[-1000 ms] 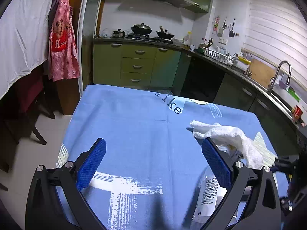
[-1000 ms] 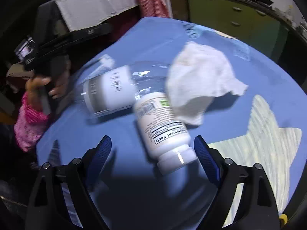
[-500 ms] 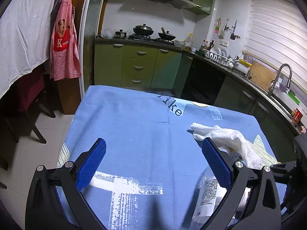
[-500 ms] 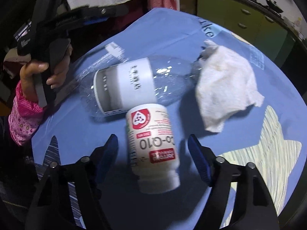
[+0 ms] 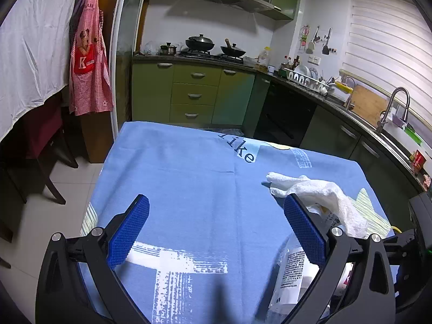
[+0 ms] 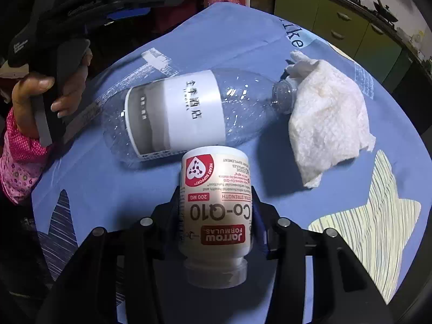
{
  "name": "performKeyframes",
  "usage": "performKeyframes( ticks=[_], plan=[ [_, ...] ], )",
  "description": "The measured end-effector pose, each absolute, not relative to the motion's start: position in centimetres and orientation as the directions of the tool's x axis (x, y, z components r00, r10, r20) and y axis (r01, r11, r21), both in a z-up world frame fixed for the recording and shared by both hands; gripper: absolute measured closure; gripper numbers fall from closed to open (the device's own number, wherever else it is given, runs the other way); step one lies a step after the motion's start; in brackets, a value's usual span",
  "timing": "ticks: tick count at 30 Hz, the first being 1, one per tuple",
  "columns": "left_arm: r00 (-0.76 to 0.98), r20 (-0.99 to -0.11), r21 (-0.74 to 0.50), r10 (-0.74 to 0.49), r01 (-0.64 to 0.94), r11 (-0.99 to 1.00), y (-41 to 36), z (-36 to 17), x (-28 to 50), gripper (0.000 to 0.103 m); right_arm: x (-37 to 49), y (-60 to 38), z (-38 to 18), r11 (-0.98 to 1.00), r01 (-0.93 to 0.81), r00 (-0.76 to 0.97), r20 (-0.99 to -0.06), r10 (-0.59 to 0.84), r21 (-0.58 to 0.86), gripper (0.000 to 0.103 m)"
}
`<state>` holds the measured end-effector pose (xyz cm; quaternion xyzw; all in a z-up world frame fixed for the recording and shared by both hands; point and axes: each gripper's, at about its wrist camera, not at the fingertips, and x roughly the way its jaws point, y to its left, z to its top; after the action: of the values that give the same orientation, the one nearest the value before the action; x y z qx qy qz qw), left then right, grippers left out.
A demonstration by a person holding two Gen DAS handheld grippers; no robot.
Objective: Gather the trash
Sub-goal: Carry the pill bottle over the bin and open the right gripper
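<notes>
Blue printed cotton-like tablecloth (image 6: 216,40): matt woven cloth, lightly creased. Clear plastic water bottle (image 6: 189,113): glossy, crinkled wall with a smooth white paper or film label. White plastic supplement bottle (image 6: 216,210): smooth, semi-gloss, with a printed glossy label. Crumpled white paper towel (image 6: 326,124): soft, rough, fibrous. Gripper pads (image 5: 129,235): blue rubbery, finely knurled. Gripper frames: matt black plastic with bright metal screws.

Green kitchen cabinets (image 5: 194,94) (drawers shut), white blinds (image 5: 391,46), tiled floor (image 5: 73,189).
</notes>
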<state>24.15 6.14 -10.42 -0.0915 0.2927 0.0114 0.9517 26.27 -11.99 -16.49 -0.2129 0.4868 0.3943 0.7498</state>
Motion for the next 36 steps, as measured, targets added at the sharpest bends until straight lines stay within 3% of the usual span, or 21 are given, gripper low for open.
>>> performKeyframes(
  ticks=[22,28,36],
  plan=[
    [0.829,-0.558,-0.133,-0.032,-0.051,0.990,4.7,-10.3,23.9,0.005,20.2,-20.7,-12.2,0.777,-0.617,0.377,-0.820,0.430,0.124,0.058],
    [0.828,-0.560,-0.116,-0.032,-0.040,0.992,4.1,-10.4,23.7,0.005,18.2,-27.5,-11.2,0.889,-0.443,0.479,-0.807,0.345,0.117,0.058],
    [0.824,-0.565,-0.104,-0.032,-0.033,0.994,3.8,-10.5,23.8,0.005,15.3,-40.4,-11.3,0.995,-0.054,0.575,-0.812,0.104,0.089,0.058]
  ],
)
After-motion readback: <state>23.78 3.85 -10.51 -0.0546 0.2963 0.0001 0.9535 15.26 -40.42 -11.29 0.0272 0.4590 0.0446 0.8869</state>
